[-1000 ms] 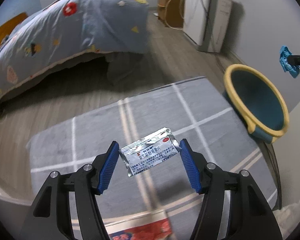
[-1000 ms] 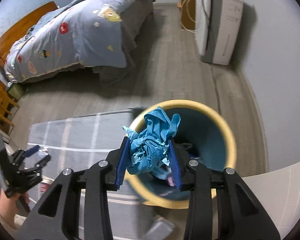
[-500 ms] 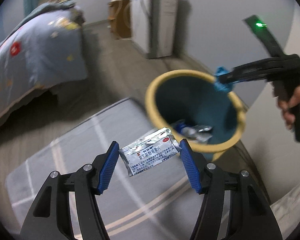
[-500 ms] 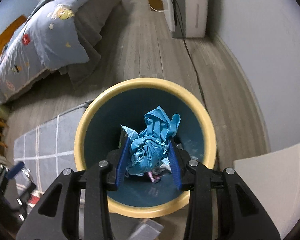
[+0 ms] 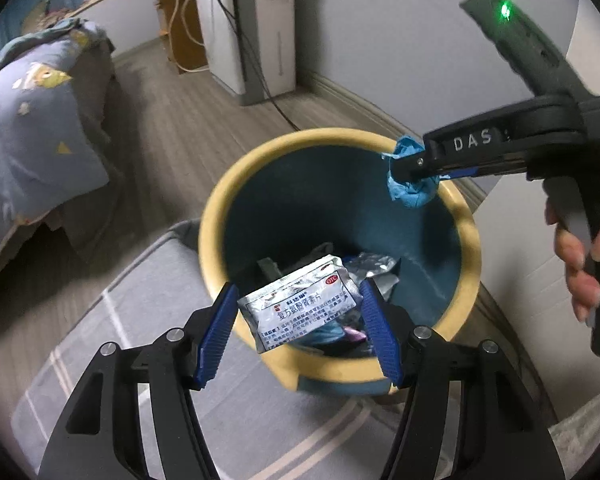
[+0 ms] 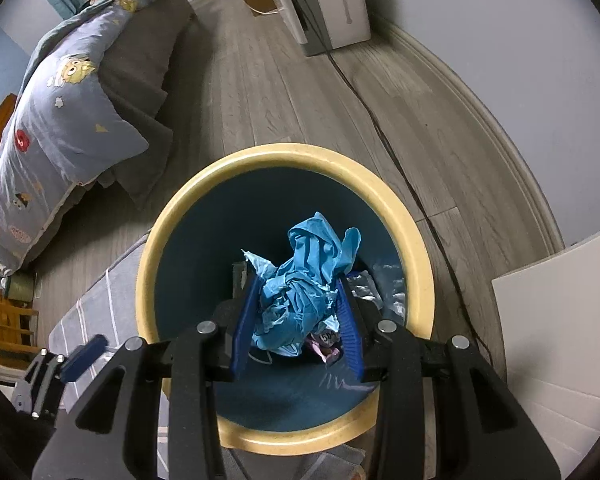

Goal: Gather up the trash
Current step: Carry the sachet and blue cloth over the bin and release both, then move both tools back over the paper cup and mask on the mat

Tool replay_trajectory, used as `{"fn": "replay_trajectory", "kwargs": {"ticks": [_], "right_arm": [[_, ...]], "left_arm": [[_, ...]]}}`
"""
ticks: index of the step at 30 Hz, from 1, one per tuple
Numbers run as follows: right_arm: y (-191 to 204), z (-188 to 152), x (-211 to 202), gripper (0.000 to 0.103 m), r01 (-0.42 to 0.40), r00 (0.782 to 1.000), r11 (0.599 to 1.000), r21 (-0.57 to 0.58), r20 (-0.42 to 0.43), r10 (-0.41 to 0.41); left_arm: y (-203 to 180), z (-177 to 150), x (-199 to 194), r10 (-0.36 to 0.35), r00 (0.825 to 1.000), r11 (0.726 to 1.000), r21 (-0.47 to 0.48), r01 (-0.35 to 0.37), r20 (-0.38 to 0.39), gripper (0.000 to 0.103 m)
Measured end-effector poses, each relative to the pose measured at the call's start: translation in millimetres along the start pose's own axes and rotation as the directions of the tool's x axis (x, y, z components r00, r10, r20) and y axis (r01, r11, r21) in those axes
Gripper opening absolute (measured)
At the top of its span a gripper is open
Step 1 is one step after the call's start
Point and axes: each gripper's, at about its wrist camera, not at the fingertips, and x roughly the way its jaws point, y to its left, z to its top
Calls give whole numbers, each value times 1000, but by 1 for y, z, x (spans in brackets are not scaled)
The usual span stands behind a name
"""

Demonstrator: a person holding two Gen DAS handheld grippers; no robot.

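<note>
Left gripper (image 5: 298, 312) is pinching a foil sachet (image 5: 300, 306) by its edges over the bin's (image 5: 216, 216) near rim; light, crinkly, slippery. Right gripper (image 6: 296, 312) squeezes a soft blue crumpled wad (image 6: 304, 284) over the bin's mouth. Both weigh nothing and should drop straight in.

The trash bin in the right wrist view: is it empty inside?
No, the trash bin already holds silver wrappers and other scraps at its bottom.
</note>
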Motion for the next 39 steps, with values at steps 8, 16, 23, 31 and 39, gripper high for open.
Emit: {"fn": "replay_trajectory", "kwargs": {"ticks": [8,16,23,31,39], "right_arm": [[-2,2,3,39,-27,999,1000,1,27,27],[-3,7,-5,74,-32,996,999,15,84,31],[1,5,-14,93,-16,995,999,30,94,13],[33,-1,-47,97,-2,991,999,-46,135,8],[77,-17,-83,97,-22,984,992,-121,172,43]], "left_arm": [[0,3,26,-4,1000,1000,-13,4,-4,65],[2,0,22,0,1000,1000,-9,0,28,82],[19,-15,-11,34,996,997,-68,-28,80,93],[57,-43,-77,128,986,979,-173,-109,102,95],[102,-85,-158,250,962,940,-265,-213,113,96]]}}
